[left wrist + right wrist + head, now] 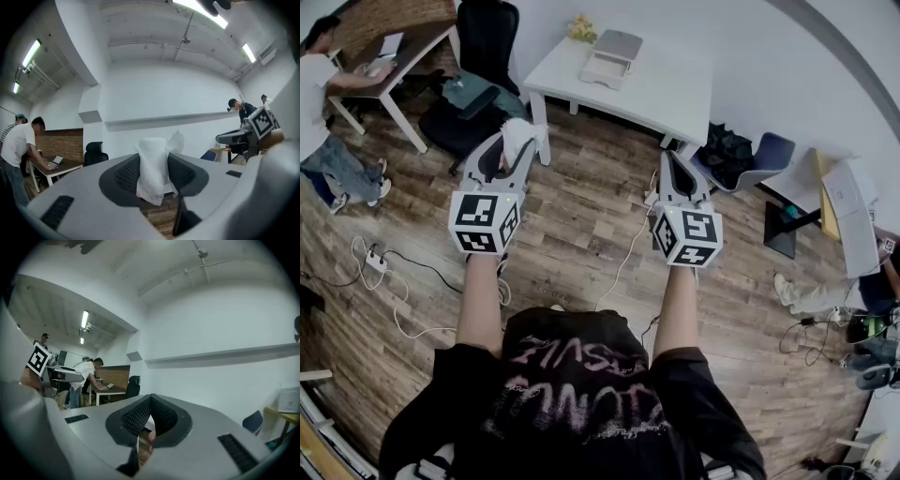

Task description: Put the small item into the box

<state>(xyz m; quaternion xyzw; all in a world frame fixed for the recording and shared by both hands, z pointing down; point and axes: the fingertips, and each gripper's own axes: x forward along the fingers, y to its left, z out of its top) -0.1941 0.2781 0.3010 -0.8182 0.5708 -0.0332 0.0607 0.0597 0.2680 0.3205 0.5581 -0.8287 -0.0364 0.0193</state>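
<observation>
Left gripper [512, 150] is level, just short of the desk's [675, 89] near-left corner, with its fingers [126, 176] pinching a crumpled white item [152, 159]. The item's middle is buried in the grip with only its top and lower end showing, so soft tissue or cloth is as far as I can call it. Right gripper [671, 159] is just short of the desk's near-right corner, fingers pressed together at the tips with nothing between them; a small pinkish blur under them is unreadable. The box [614, 56] sits on the desk toward its far left, well apart from the item, its inside too small to make out.
</observation>
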